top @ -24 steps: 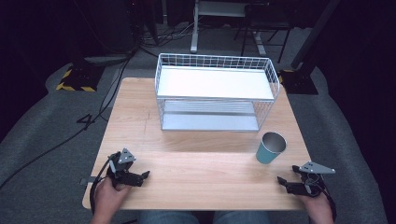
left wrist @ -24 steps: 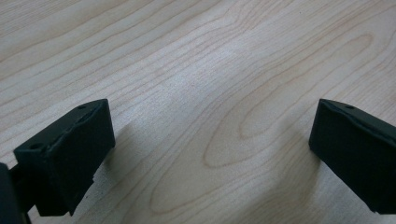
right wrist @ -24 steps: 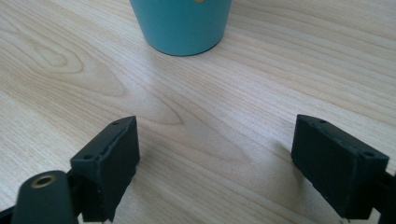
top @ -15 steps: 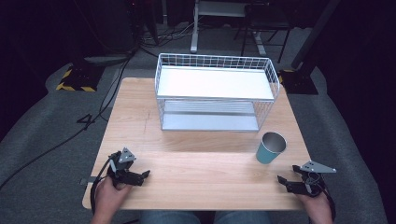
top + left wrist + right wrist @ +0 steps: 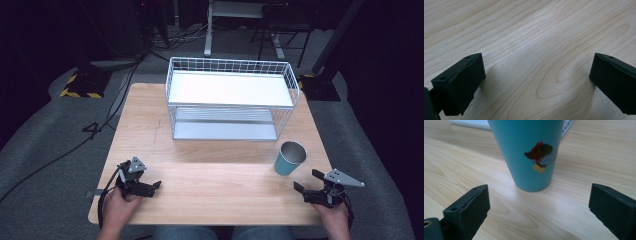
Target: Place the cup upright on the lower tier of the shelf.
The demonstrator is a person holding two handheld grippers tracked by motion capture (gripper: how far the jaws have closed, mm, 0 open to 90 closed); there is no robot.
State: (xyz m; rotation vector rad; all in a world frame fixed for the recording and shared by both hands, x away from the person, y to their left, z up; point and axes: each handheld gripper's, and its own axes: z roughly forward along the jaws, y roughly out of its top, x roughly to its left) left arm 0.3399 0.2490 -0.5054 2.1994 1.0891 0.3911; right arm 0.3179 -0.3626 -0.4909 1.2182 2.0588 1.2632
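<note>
Teal cup (image 5: 529, 150) at the right gripper view's top centre bears a small cartoon sticker (image 5: 540, 157), no readable writing; both grippers, left (image 5: 150, 187) and right (image 5: 306, 181), gape empty.

A light wooden table (image 5: 150, 115) fills the middle of the frame on grey carpet (image 5: 45, 165). The room behind is dark. Black cables (image 5: 107, 117) trail across the floor at left. A yellow-and-black striped base (image 5: 80, 90) sits upper left, white desk legs (image 5: 207, 30) top centre.
</note>
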